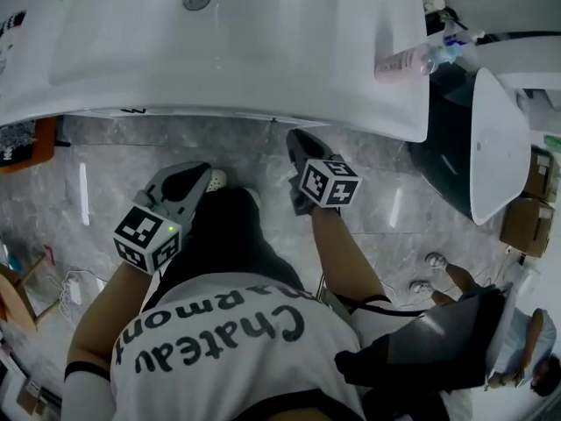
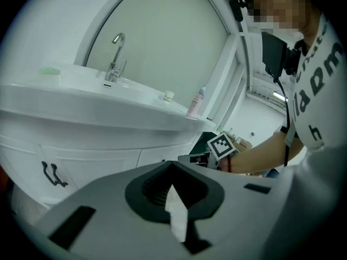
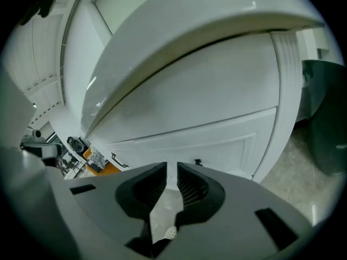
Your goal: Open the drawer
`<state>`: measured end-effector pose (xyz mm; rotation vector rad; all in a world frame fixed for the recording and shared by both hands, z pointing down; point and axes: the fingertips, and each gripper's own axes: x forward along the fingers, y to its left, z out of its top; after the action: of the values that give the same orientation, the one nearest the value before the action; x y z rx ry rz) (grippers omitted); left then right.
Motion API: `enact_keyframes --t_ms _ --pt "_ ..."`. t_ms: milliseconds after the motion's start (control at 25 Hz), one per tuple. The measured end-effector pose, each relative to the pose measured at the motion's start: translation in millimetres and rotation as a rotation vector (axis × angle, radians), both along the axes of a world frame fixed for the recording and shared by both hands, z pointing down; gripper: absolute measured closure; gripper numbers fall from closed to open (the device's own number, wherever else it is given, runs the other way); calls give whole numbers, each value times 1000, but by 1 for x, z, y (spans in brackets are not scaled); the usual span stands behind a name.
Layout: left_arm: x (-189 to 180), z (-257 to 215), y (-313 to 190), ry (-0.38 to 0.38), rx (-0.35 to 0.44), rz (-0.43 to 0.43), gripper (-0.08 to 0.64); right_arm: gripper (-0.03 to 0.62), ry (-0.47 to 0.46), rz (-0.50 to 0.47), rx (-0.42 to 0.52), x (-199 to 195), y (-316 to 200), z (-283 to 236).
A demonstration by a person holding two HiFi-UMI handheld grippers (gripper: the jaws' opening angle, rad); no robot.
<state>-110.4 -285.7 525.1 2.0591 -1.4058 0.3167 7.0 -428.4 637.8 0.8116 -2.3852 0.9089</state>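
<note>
Drawer (image 3: pixel 217 140): closed, in the white vanity under the basin (image 3: pixel 190 31). Judged rigid, smooth-fronted and likely stiff to slide; take it by the small dark handle (image 3: pixel 198 161). Right hand-held gripper (image 3: pixel 172 169): jaws slightly apart, empty. Left hand-held gripper (image 2: pixel 173 167): jaws together, empty.

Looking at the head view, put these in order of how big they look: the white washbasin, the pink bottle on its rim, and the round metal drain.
1. White ceramic washbasin: by far the largest, spanning most of the picture's top.
2. Pink plastic bottle: clearly smaller, on the basin's right rim.
3. Round metal drain: the smallest.
</note>
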Motion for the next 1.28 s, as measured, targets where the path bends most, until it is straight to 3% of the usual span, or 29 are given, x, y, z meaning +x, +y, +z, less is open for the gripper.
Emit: enact_keyframes --t_ms 80,480,720,1280 --pt "0 7 9 10 -29 -48 551 487 35 0 -27 3 -4 21" --pt "1 34 40 28 -113 -124 551 479 130 29 -41 -3 -27 74" --pt "-9 40 47 23 -128 -158 551 423 191 91 -49 -4 -41 91" --pt "-21 54 62 45 -165 -183 551 436 246 126 -16 -16 -60 97"
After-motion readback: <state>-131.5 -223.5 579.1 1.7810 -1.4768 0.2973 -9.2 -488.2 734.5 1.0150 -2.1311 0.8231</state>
